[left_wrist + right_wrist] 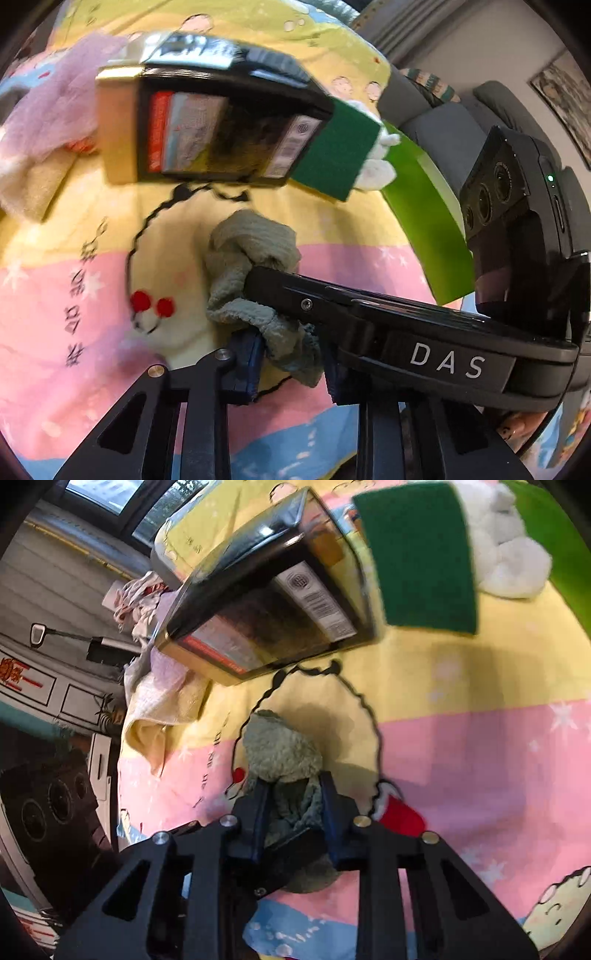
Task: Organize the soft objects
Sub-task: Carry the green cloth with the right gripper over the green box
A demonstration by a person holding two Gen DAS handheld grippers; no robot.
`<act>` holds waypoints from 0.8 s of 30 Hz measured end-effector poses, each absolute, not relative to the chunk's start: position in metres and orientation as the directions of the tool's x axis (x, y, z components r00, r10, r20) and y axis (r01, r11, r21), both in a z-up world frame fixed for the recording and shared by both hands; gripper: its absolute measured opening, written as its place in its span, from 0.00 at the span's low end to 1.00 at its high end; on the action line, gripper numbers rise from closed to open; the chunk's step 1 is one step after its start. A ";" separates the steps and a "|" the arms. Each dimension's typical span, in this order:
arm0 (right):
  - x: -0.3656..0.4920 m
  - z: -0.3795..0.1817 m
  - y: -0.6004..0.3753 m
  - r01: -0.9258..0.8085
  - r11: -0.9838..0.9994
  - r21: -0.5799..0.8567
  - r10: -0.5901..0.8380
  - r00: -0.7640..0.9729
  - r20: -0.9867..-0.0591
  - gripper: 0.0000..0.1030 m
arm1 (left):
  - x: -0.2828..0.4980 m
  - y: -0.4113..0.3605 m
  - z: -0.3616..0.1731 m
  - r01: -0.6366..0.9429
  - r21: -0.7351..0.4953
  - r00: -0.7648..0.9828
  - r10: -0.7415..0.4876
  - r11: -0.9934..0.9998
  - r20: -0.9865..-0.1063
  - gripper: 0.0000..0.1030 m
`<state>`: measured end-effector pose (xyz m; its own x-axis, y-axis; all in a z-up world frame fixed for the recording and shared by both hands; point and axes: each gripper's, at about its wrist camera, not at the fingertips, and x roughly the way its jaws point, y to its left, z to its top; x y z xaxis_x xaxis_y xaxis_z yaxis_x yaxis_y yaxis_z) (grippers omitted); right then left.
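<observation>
from the left wrist, the left gripper (291,365) is clenched on the lower folds of a grey-green cloth (251,251); its blue pads (251,365) press the fabric from both sides; the right gripper (258,280) reaches in from the right and meets the same cloth higher up (its own fingertips are hidden in the fabric here); the cloth lies bunched on a cartoon bedspread (74,295) of yellow, pink and blue; beyond the cloth stands a dark open box (221,125), with a green scouring pad (332,158) just right of the box, white fluffy items (376,170) beside the pad, and a pink towel (48,107) left of the box.

from the right wrist, the right gripper (295,812) is grasping the grey-green cloth (280,749), its blue fingers (328,805) closed against the bundle; the cloth sits just nearer than the dark box (266,602); the scouring pad (421,554) is right of the box; a cream towel (159,709) hangs left of the box at the bedspread (480,757) edge.
</observation>
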<state>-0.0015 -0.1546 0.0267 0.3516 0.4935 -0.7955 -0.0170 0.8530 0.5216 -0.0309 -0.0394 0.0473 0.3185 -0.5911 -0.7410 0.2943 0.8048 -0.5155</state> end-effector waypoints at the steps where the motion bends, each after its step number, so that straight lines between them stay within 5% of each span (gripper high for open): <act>1: -0.003 0.030 -0.160 -0.013 0.851 0.525 0.493 0.366 -0.789 0.25 | -0.031 -0.043 0.051 0.306 -0.515 0.322 -0.596 0.801 -0.735 0.27; 14: -0.036 0.130 -0.275 0.082 0.871 0.485 0.300 0.691 -0.657 0.25 | -0.017 -0.159 0.136 0.645 -0.447 0.300 -0.743 0.620 -0.598 0.27; 24: -0.054 0.147 -0.366 0.276 0.829 0.486 0.098 0.784 -0.613 0.25 | 0.013 -0.266 0.142 0.746 -0.463 0.166 -0.807 0.479 -0.567 0.27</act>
<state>-0.0545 -0.3656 0.1466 0.7840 0.0981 -0.6130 0.2764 0.8290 0.4862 0.0131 -0.2657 0.1418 0.1663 -0.8069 -0.5668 0.7457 0.4790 -0.4632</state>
